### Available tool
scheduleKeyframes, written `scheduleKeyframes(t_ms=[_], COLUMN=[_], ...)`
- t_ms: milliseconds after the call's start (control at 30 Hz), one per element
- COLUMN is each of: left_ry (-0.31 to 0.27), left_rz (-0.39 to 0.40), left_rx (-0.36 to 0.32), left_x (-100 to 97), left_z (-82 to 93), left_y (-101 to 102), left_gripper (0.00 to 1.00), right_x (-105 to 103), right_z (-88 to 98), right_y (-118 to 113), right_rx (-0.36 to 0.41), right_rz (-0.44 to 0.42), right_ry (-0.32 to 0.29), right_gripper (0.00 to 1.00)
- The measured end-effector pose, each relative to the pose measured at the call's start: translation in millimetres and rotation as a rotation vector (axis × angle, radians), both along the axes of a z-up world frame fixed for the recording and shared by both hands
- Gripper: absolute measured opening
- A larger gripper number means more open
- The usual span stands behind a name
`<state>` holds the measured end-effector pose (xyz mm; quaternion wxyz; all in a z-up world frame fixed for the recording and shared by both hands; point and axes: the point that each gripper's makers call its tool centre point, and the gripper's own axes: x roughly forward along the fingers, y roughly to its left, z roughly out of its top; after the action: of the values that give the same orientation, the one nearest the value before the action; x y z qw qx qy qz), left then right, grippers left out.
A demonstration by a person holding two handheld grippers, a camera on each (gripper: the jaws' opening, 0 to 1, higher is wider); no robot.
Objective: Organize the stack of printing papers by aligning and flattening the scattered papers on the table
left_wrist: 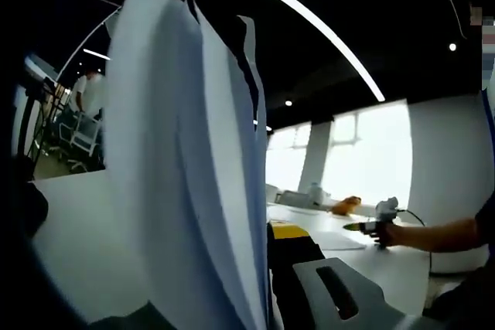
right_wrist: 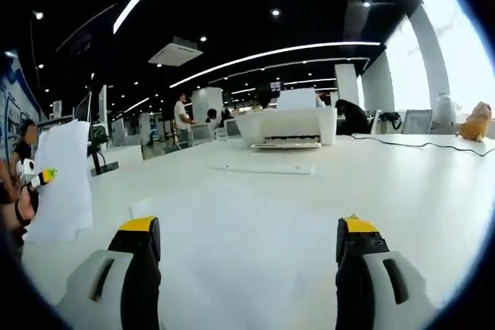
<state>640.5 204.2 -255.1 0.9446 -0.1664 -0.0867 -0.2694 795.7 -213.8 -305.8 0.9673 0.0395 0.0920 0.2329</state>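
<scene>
A stack of white papers (left_wrist: 186,160) stands upright in the left gripper view, with my left gripper (left_wrist: 267,241) shut on its lower edge; one yellow-tipped finger (left_wrist: 290,231) shows and the other is hidden behind the sheets. In the right gripper view the same stack (right_wrist: 66,183) hangs at the far left, held above the white table (right_wrist: 255,253) by the left gripper (right_wrist: 37,179). My right gripper (right_wrist: 247,237) hovers over the table, open, with nothing between its jaws. A single sheet (right_wrist: 263,168) lies flat farther back. The right gripper (left_wrist: 373,226) also shows at the right, held in a hand.
A white printer (right_wrist: 290,125) stands at the table's far side, with a black cable (right_wrist: 410,143) running to its right. An orange plush toy (right_wrist: 476,121) sits at the far right. People stand and sit in the background (right_wrist: 182,117), and office chairs (left_wrist: 77,141) stand beyond the table.
</scene>
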Motion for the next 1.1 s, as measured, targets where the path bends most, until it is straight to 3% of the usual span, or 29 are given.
scheduleKeyframes(t_ms=[100,133,333,600,800,1100], left_ry=[0.004,0.004,0.0,0.0,0.001,0.001], left_rz=[-0.003,-0.003,0.0,0.003,0.001,0.0], left_rx=[0.007,0.011,0.003,0.01,0.019,0.017], left_x=[0.2,0.4,0.8,2.5,3.1,4.0], left_z=[-1.1,-1.5,-0.9,-1.7,-2.6,-3.0], left_y=[-0.8,-1.1,1.5,2.6,2.1,3.4], left_gripper=[0.06,0.06,0.06,0.06,0.06,0.06], right_x=[2.2,3.5,10.7,25.4,43.6,42.3], right_z=[3.8,7.6,5.4,-8.7,-20.2,-38.7], right_y=[-4.2,-5.2,-9.7,-7.7,-16.2,-6.7], right_rx=[0.002,0.033,0.104,-0.009,-0.048,-0.146], right_rz=[-0.028,-0.032,0.004,0.022,-0.005,0.012], right_ry=[-0.025,-0.041,-0.014,0.009,0.056,0.118], right_gripper=[0.9,0.89,0.9,0.87,0.88,0.9])
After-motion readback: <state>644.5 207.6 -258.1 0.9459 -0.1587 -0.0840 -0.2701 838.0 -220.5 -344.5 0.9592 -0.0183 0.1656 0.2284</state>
